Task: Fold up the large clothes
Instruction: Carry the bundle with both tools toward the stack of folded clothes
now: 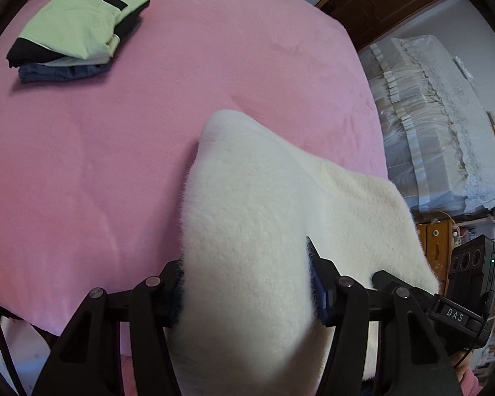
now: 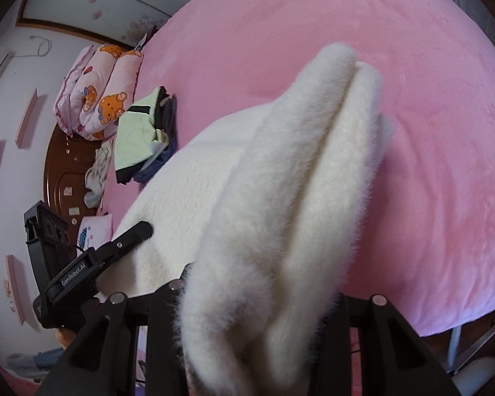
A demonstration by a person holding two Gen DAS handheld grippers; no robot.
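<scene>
White fluffy fleece garment [image 1: 247,231] hangs above the pink bed [image 1: 99,165], clamped in both the left hand-held gripper [image 1: 247,283] and right hand-held gripper [image 2: 264,300]; its folding looks barely begun, beside a finished folded stack of clothes [image 1: 79,29].

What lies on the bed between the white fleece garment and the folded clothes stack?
Only bare pink bed cover separates the white fleece garment from the folded stack, per the left wrist view.

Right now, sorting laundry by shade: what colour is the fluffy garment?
Creamy white fluffy garment, clearest in the left wrist view.
</scene>
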